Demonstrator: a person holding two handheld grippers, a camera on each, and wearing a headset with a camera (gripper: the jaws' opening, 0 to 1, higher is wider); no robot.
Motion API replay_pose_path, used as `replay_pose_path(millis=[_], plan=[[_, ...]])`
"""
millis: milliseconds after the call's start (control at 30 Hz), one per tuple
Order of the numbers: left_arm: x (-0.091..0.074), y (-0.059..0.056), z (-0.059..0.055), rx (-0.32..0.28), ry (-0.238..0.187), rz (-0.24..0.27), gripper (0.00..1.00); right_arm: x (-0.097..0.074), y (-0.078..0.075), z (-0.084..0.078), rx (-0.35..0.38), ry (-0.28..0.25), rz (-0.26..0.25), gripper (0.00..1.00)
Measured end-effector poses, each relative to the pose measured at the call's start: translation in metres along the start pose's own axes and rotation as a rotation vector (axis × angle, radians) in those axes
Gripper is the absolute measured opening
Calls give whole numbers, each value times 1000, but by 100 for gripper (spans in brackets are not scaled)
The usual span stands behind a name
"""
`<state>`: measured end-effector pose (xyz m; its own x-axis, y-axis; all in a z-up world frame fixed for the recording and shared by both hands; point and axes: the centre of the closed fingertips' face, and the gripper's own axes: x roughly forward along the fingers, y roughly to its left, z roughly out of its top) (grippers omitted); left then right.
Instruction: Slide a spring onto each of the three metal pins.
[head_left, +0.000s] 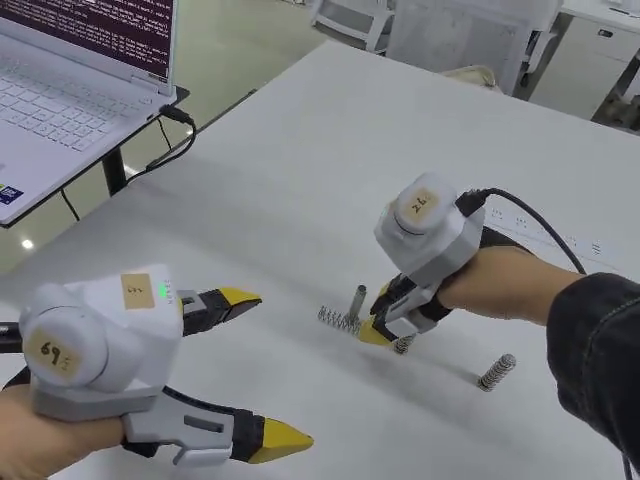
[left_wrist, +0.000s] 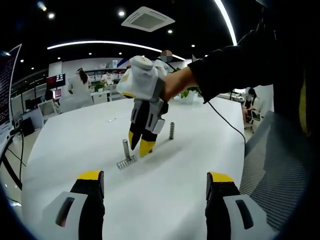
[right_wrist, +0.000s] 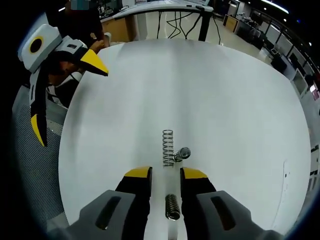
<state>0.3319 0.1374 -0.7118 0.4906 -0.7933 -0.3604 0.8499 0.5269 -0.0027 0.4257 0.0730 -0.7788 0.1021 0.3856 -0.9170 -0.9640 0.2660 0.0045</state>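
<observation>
Nearest the head camera, the left tongs (head_left: 275, 367) hang low over the white desk (head_left: 300, 180). Their yellow-tipped jaws are spread wide, with nothing between them.

Farther out, the right tongs (head_left: 385, 330) point steeply down with their tips at the desk surface and the jaws a narrow gap apart. In the right gripper view a short spring (right_wrist: 172, 206) lies lengthwise in that gap, set back from the yellow tips. A sliver of space shows on each side of it, so the jaws are not clamped on it.

Just ahead of those tips stands a metal pin (right_wrist: 182, 154), a short grey upright post with a rounded top and a bare shaft. A long spring (right_wrist: 168, 146) lies flat on the desk with its near end at the pin's foot, touching it or just beside it. It runs straight away from the right tongs, and its coils are bright and openly spaced.

In the head view this long spring lies on the pin's left, between the pin and the left tongs, though well apart from the latter.

A third spring (head_left: 496, 372) sits apart from the group, on the far side of the right tongs near the person's dark sleeve. In the left gripper view it looks upright, and I cannot tell whether a pin stands inside it.

An open laptop (head_left: 70, 90) sits beyond the desk's left edge.
</observation>
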Motion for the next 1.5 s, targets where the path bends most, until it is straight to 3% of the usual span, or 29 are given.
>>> replay_pose_path(millis=[1000,1500], plan=[[-5,3,-6,-26,4,9,78,19,1,-1,25,13,-5,13],[-6,4,-7,-31,4,14,76,19,3,-3,-21,29,-18,8]])
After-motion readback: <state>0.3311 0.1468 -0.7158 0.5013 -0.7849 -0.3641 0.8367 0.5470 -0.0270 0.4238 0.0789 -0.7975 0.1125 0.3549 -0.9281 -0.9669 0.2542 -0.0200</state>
